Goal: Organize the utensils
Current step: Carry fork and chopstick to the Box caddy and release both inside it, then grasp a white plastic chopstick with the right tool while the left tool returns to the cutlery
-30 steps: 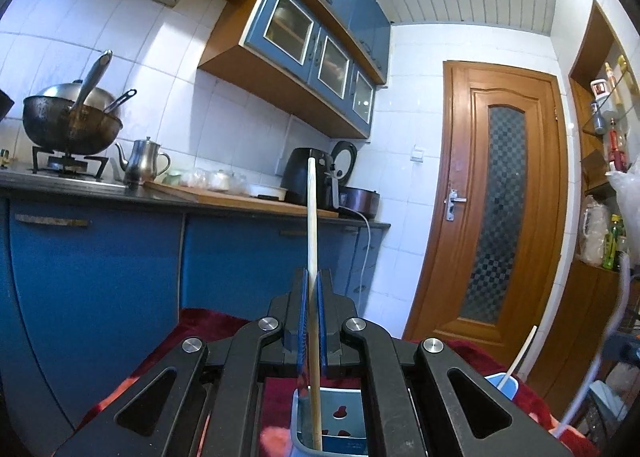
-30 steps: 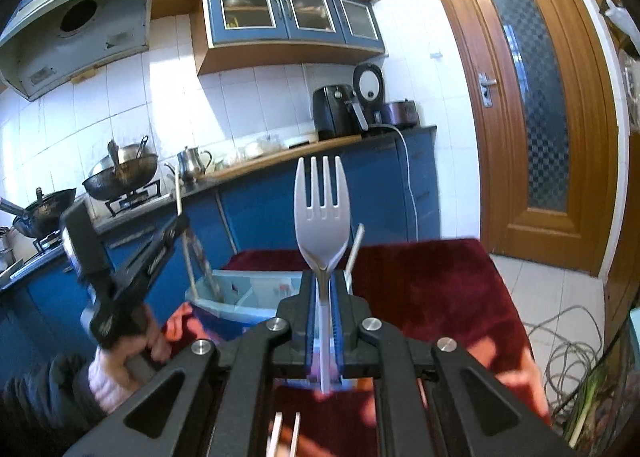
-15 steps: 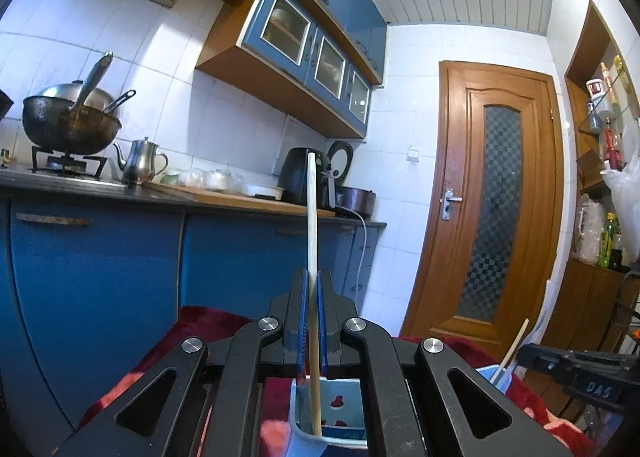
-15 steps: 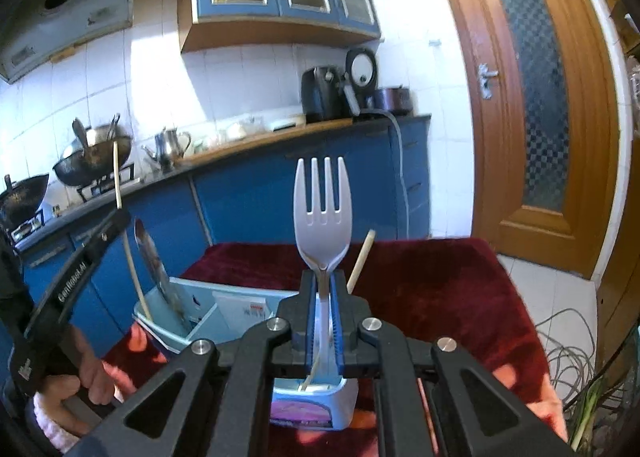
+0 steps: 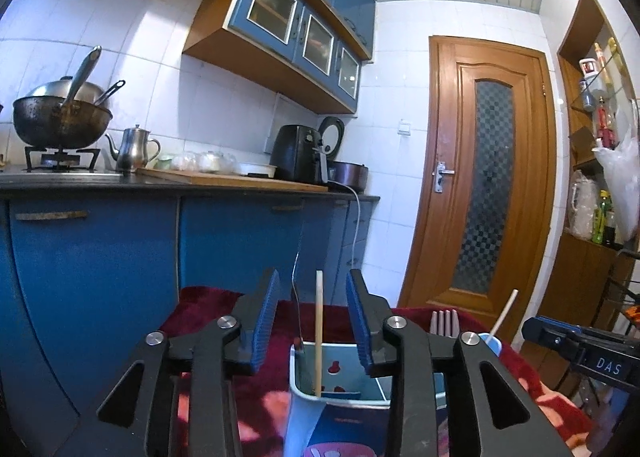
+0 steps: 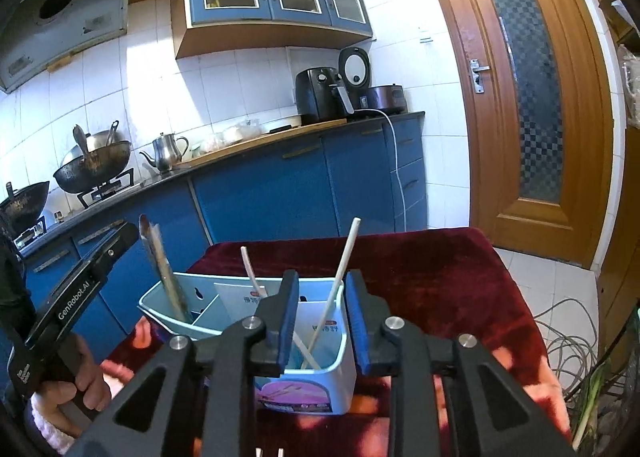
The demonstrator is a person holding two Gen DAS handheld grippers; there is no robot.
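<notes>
Both pairs of jaws have just been opening and grip nothing; the left gripper (image 5: 312, 317) points almost level over the light blue utensil holder (image 6: 344, 341), a wooden chopstick (image 5: 318, 333) standing free between its blue pads, leaning in a compartment; the right gripper (image 6: 322, 317) tilts down over the holder's near compartment, where the white fork (image 5: 443, 324) now stands; a hand (image 6: 86, 381) grasps the left gripper's handle.
</notes>
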